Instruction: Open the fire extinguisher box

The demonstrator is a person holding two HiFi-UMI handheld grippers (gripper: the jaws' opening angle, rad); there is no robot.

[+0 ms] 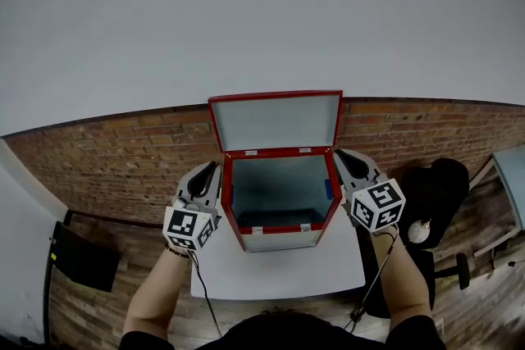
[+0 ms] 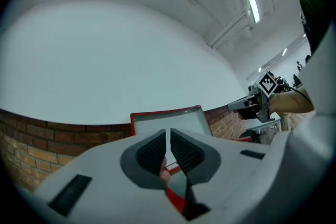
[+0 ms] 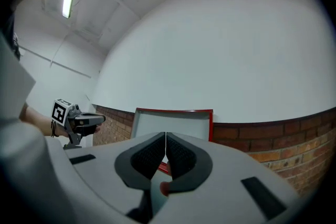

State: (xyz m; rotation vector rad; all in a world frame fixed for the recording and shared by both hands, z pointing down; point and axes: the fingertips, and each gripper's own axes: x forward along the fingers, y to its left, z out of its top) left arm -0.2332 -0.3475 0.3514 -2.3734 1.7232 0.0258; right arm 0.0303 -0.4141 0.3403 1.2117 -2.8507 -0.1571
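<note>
The red fire extinguisher box [image 1: 279, 239] stands on a small white table [image 1: 279, 273], with its lid [image 1: 276, 120] raised upright and the dark inside showing. My left gripper [image 1: 210, 170] hovers beside the box's left wall, apart from it. Its jaws are drawn in to a thin slit with nothing in it. My right gripper [image 1: 341, 157] hangs by the right wall, pads together and empty. In the left gripper view the lid [image 2: 152, 123] rises behind the left gripper [image 2: 168, 135]. In the right gripper view the lid [image 3: 173, 122] shows past the right gripper [image 3: 165, 136].
The floor [image 1: 123, 168] round the table has a brick pattern. A black chair [image 1: 439, 184] with a bag stands at the right, and a black flat object [image 1: 82, 258] lies at the left. Cables [image 1: 205, 299] trail from both grippers toward me.
</note>
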